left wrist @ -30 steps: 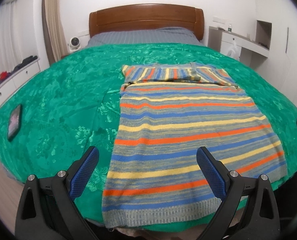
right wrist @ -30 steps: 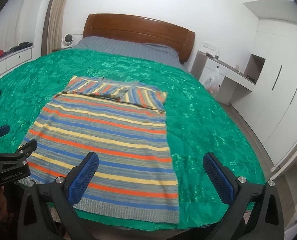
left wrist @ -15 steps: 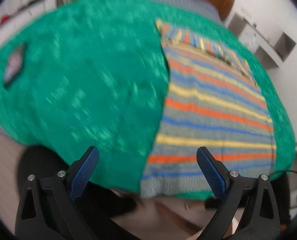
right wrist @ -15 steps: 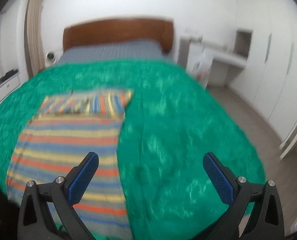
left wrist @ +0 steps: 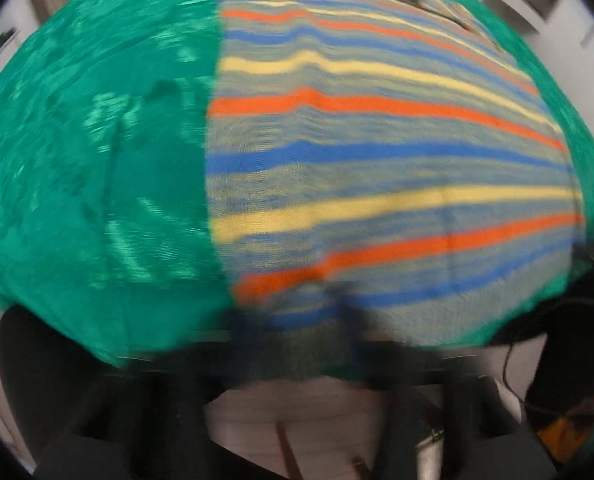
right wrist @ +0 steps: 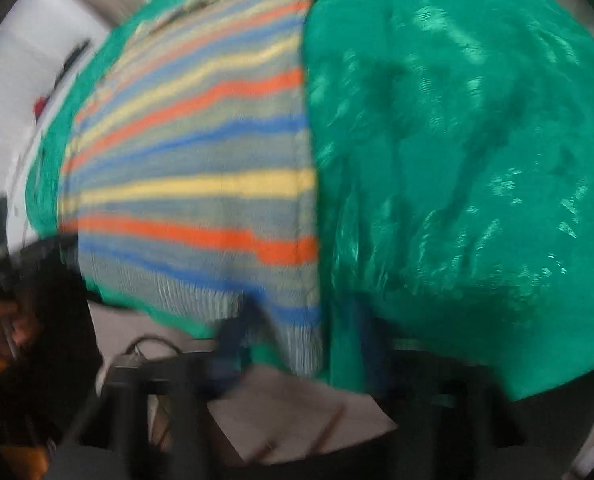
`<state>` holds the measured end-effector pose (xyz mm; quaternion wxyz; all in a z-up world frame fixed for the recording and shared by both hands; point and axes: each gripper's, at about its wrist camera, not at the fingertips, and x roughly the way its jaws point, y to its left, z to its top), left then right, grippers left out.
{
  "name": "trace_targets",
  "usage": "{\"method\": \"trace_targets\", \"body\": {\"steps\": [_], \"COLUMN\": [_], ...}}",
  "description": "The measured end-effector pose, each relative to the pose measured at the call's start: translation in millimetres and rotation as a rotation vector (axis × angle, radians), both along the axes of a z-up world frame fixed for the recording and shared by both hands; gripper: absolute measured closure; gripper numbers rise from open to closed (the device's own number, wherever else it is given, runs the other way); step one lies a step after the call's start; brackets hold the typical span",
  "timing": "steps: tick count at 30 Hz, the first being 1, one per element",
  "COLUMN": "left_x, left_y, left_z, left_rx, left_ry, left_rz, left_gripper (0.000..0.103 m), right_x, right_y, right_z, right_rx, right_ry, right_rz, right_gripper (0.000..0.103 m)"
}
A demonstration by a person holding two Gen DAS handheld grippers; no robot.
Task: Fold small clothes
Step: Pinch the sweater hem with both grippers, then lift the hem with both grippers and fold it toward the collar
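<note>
Green bedspread (left wrist: 97, 184) carries a striped sweater (left wrist: 377, 160); left gripper (left wrist: 301, 316) and right gripper (right wrist: 297, 320) are closing over its hem, grip too blurred to confirm.

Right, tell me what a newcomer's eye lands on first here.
The striped sweater, in orange, blue and yellow bands, lies flat on the bed and fills the middle of both views. Around it spreads the shiny green bedspread. At the bed's near edge the left gripper and right gripper are closing at the sweater's hem corners, though blur hides the contact.

I get even, bright room light, heavy motion blur on both views, fisheye bending and dark corners.
</note>
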<state>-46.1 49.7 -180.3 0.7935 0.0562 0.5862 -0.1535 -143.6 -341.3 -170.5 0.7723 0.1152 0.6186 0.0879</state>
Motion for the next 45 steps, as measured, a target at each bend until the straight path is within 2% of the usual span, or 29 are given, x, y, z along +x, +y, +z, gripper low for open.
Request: {"method": "trace_targets", "body": {"steps": [1,6,9,12,15,19,22,25,28,32,33,35,36,37,38,40,41,42,43,45], "left_x": [-3.1,-18.8,-28.0,-18.8,-2.4,33.0,77.9,146.7,215.0,300.2,307.1,342.6,359.5,367.2,376.4,381.7,378.4,373.9,367.0,349.6], "left_y": [-1.7,9.7,8.7,5.9,14.4,28.4,28.4,21.9,7.3,-5.5,4.5,-2.0,-3.5,-0.6,4.0,20.3,31.5,36.9,41.9,46.6], "left_z": [3.2,20.7,21.7,18.4,29.0,66.1,90.8,109.3,111.6,99.5,96.7,81.9,72.4,69.8,66.0,69.4,76.1,81.2,88.5,100.4], "left_rx": [-0.001,-0.053,-0.034,-0.02,-0.098,-0.23,-0.314,-0.361,-0.316,-0.246,-0.24,-0.231,-0.23,-0.226,-0.228,-0.306,-0.362,-0.357,-0.312,-0.203], "left_ry": [-0.003,-0.003,0.006,0.022,0.058,0.042,0.005,-0.059,-0.114,-0.119,-0.116,-0.093,-0.068,-0.051,-0.033,-0.024,-0.03,-0.048,-0.091,-0.169], "left_rz": [0.007,0.011,-0.018,-0.038,0.005,0.045,0.076,0.099,0.099,0.129,0.134,0.153,0.175,0.2,0.242,0.291,0.296,0.293,0.285,0.233], "left_gripper": [0.097,0.099,0.099,0.099,0.099,0.099,0.099,0.099,0.099,0.099,0.098,0.095,0.087,0.082,0.08,0.078,0.073,0.054,0.036,0.031], "right_x": [-1.0,-16.3,-28.9,-24.4,-11.3,14.9,56.9,119.3,195.8,304.7,324.1,362.7,377.3,389.0,399.1,398.2,391.8,384.4,378.1,377.0], "right_y": [1.4,-3.5,-3.1,4.8,-1.3,-30.3,-49.4,-65.1,-74.9,-74.1,-75.5,-78.6,-82.9,-88.3,-95.6,-111.9,-119.7,-125.6,-128.5,-124.1], "right_z": [3.1,28.7,32.2,26.8,32.5,70.7,99.3,116.9,121.3,108.9,105.4,92.1,83.6,74.1,64.3,61.2,64.5,71.5,80.3,90.1], "right_rx": [0.003,-0.007,0.005,-0.003,0.059,0.205,0.265,0.289,0.287,0.267,0.248,0.232,0.244,0.261,0.266,0.292,0.311,0.318,0.31,0.283], "right_ry": [0.002,-0.022,-0.009,0.013,0.001,-0.095,-0.188,-0.272,-0.326,-0.331,-0.331,-0.328,-0.329,-0.321,-0.304,-0.31,-0.327,-0.345,-0.354,-0.342], "right_rz": [0.021,0.037,0.041,0.061,0.021,-0.045,-0.069,-0.093,-0.109,-0.135,-0.14,-0.153,-0.185,-0.222,-0.279,-0.364,-0.38,-0.385,-0.36,-0.276], "right_gripper": [0.097,0.099,0.099,0.099,0.099,0.099,0.099,0.099,0.099,0.099,0.099,0.099,0.098,0.095,0.086,0.069,0.068,0.068,0.068,0.068]}}
